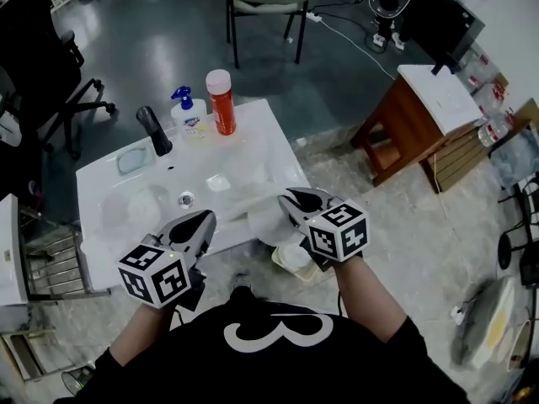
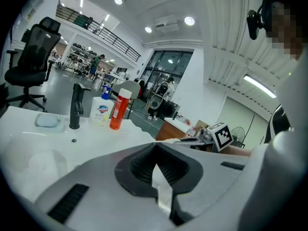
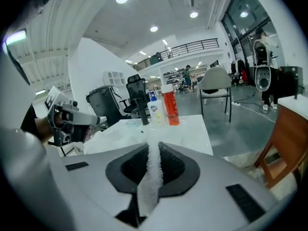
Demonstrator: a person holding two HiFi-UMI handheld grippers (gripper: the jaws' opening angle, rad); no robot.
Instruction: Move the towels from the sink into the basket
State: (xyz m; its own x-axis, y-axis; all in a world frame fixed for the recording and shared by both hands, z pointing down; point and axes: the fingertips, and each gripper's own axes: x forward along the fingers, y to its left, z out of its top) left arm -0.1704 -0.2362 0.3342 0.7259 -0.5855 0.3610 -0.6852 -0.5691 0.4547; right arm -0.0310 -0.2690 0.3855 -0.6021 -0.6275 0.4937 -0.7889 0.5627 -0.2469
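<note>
The white sink stands in front of me with pale towels bunched in its basin. A white towel stretches between my two grippers over the sink's front edge. In the right gripper view a strip of the towel runs up between the jaws of my right gripper, which is shut on it. My left gripper also stands shut, with a pale fold of cloth in its jaws. In the head view the left gripper and the right gripper are side by side. A pale basket sits on the floor, half hidden under my right hand.
A black faucet, a soap pump bottle and an orange bottle stand at the sink's back. A wooden stool is to the right, a chair behind, and an office chair to the left.
</note>
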